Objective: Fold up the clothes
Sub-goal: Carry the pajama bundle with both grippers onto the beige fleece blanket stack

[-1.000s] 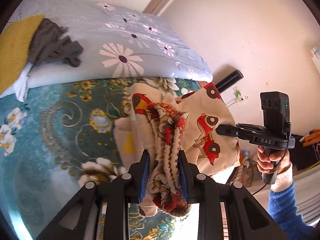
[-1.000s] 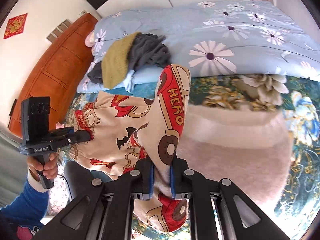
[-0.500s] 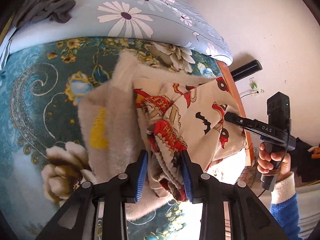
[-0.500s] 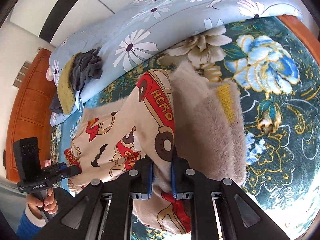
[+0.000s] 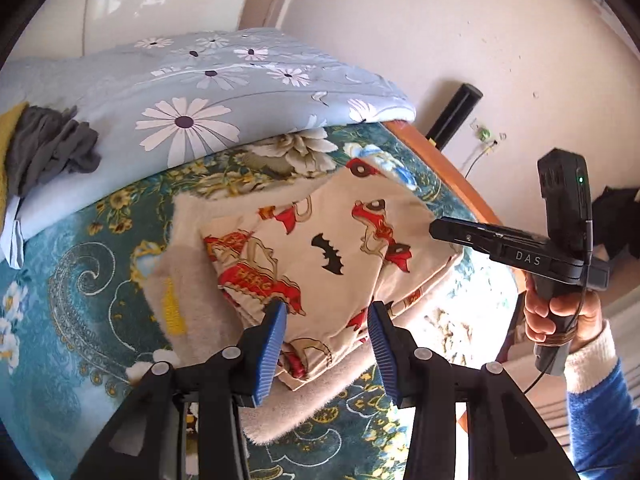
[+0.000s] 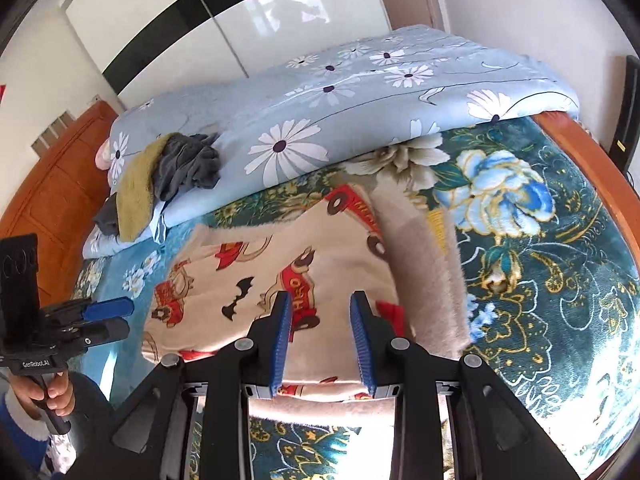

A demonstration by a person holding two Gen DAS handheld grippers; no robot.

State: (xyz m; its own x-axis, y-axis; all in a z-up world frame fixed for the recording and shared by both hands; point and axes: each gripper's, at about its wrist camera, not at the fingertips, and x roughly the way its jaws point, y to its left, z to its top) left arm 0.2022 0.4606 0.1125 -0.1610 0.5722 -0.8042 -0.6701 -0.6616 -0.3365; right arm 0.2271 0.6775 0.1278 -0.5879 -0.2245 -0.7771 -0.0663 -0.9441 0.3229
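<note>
Releasing fold: left gripper (image 5: pixel 326 330) and right gripper (image 6: pixel 319 320) opening, nothing pinched, above printed garment (image 5: pixel 340 236) on bed (image 6: pixel 560 280). Next, probably withdrawing clear.

A home bedroom: bed (image 6: pixel 592 168) under floral blanket (image 6: pixel 540 280), daisy-print quilt (image 6: pixel 340 120), glossy wardrobe doors (image 6: pixel 160 28) behind.

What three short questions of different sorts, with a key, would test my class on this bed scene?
1. True or false: the cartoon-print garment lies folded on the teal floral blanket.
2. What sits on the daisy quilt? A) grey clothes B) a book C) shoes
3. Fill in: the pads of the left tongs and right tongs are coloured ____.

Key: 1 true; 2 A, the grey clothes; 3 blue.
</note>
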